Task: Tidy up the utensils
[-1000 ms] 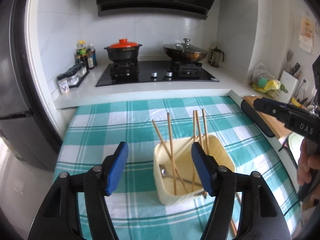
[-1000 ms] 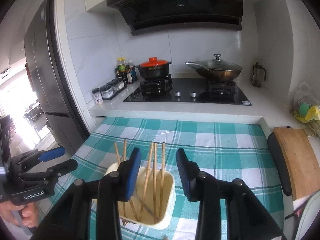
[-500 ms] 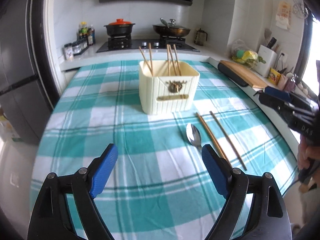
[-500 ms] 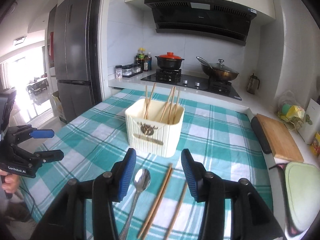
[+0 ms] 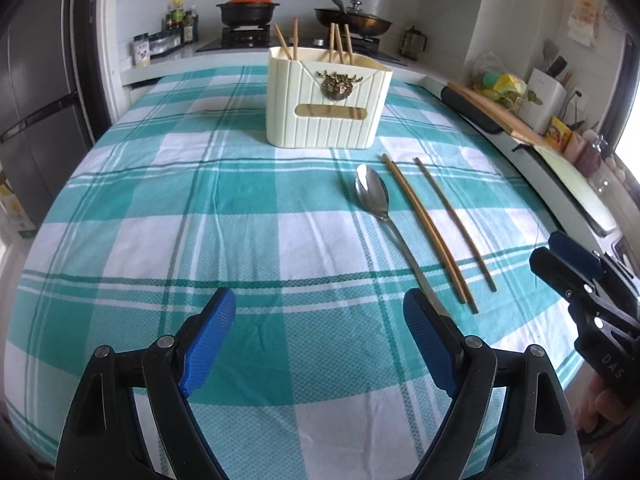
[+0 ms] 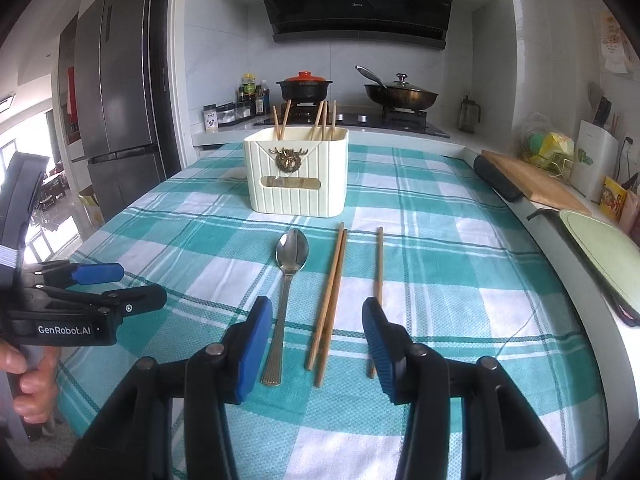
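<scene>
Hiding part of the spoon's handle in the left wrist view, the left gripper (image 5: pixel 320 340) stands with its blue pads spread wide over bare checked tablecloth (image 5: pixel 240 216) and holds nothing. The right gripper (image 6: pixel 316 344) is about half open, also empty; the handle end of the spoon (image 6: pixel 289 276) and the near ends of a pair of chopsticks (image 6: pixel 329 304) lie on the cloth in the gap between its pads, untouched, while a single chopstick (image 6: pixel 377 280) runs partly behind its right pad. Spoon, pair and single stick lie side by side just in front of a cream utensil box (image 6: pixel 297 172), which stands upright near the far middle of the table. Several more chopsticks (image 6: pixel 322 120) lean inside it; only their tops show above the rim, and what else the box holds cannot be seen. A brass ornament sits on its front.

At the left edge of the right wrist view a hand (image 6: pixel 30 380) grips the other tool, cut off by the frame. Behind the table are a stove with a red-lidded pot (image 6: pixel 305 86) and a wok (image 6: pixel 402 96), a dark fridge (image 6: pixel 116 92) on the left, and a cutting board (image 6: pixel 532 182) on the right counter.
</scene>
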Demonstrator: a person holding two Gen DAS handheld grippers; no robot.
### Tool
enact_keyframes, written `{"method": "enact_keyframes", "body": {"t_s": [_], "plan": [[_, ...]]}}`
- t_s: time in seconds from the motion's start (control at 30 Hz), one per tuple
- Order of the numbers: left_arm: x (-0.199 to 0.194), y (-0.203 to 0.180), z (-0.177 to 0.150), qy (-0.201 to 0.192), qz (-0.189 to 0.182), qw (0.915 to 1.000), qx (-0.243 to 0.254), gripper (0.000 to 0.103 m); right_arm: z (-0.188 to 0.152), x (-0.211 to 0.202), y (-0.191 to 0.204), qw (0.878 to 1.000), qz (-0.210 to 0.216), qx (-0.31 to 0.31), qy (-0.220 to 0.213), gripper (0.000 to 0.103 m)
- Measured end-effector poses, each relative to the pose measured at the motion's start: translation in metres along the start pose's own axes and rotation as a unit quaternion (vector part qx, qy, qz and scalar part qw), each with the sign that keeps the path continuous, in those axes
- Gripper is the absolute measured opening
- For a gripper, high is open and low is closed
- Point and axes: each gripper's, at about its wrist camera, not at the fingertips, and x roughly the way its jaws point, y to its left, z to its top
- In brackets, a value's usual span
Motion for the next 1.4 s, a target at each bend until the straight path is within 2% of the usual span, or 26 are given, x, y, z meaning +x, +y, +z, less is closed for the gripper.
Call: {"method": "enact_keyframes", "body": {"t_s": [0.4, 0.63, 0.93, 1.1, 1.23, 1.33, 1.4], "plan": [[0.006, -0.004, -0.009, 0.012, 0.023, 0.9996, 0.006, 0.087, -0.020, 0.006, -0.009, 1.000, -0.015, 0.012, -0.006, 0.048], [0.015, -0.007, -0.005, 0.029, 0.018, 0.9994, 0.004, 0.087, -0.025, 0.009, -0.021, 0.999, -0.020, 0.032, 0.000, 0.048], [0.036, -0.026, 0.028, 0.042, -0.021, 0.9989, 0.003, 0.087, -0.030, 0.009, -0.029, 0.999, -0.024, 0.041, 0.003, 0.048], [0.066, -0.049, 0.053, 0.045, -0.027, 0.9984, 0.018, 0.087, -0.030, 0.005, -0.032, 0.999, -0.028, 0.044, -0.002, 0.048], [0.105, -0.064, 0.056, 0.071, 0.002, 0.9970, 0.030, 0.087, -0.030, 0.001, -0.036, 0.998, -0.032, 0.046, -0.006, 0.048], [0.129, -0.076, 0.049, 0.084, 0.051, 0.9933, 0.062, 0.086, -0.032, -0.002, -0.040, 0.998, -0.037, 0.052, -0.006, 0.048], [0.129, -0.077, 0.044, 0.065, 0.057, 0.9941, 0.065, 0.086, -0.034, -0.003, -0.044, 0.998, -0.041, 0.056, -0.005, 0.048]]}}
